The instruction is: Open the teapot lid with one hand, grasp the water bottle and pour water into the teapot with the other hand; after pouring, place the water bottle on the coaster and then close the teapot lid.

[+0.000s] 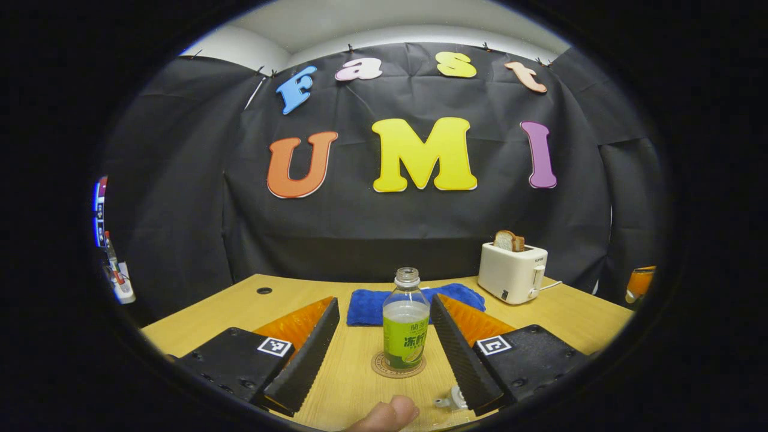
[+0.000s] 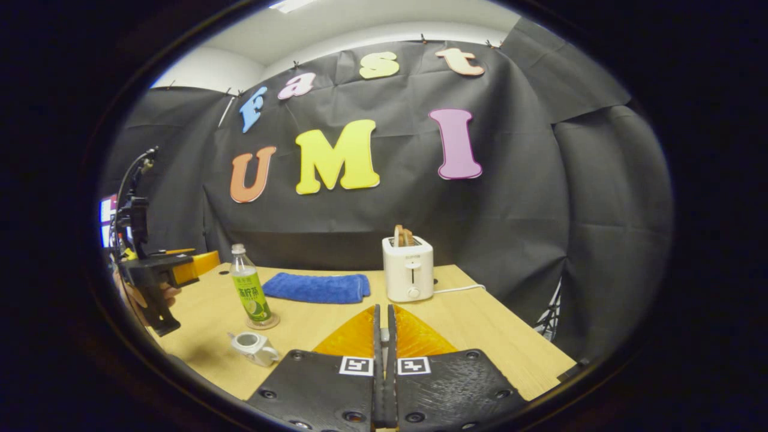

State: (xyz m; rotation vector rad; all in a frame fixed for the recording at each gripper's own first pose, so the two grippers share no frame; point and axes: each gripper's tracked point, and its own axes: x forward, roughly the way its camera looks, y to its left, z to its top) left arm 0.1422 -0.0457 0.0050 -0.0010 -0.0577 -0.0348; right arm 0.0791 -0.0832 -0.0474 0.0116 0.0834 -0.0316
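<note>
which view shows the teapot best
The right gripper view: the whole small white teapot sits in plain sight on the table near the bottle, its top open. The left gripper view catches just a white sliver at its bottom edge.

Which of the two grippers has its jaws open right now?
The left gripper: its jaws stand apart toward the water bottle. The right gripper is closed.

Clear plastic water bottle with green label upright on round cork coaster, on light wooden table. Folded blue towel behind bottle. White toaster holding bread right of towel. Small white ceramic teapot before bottle, nearer camera.
</note>
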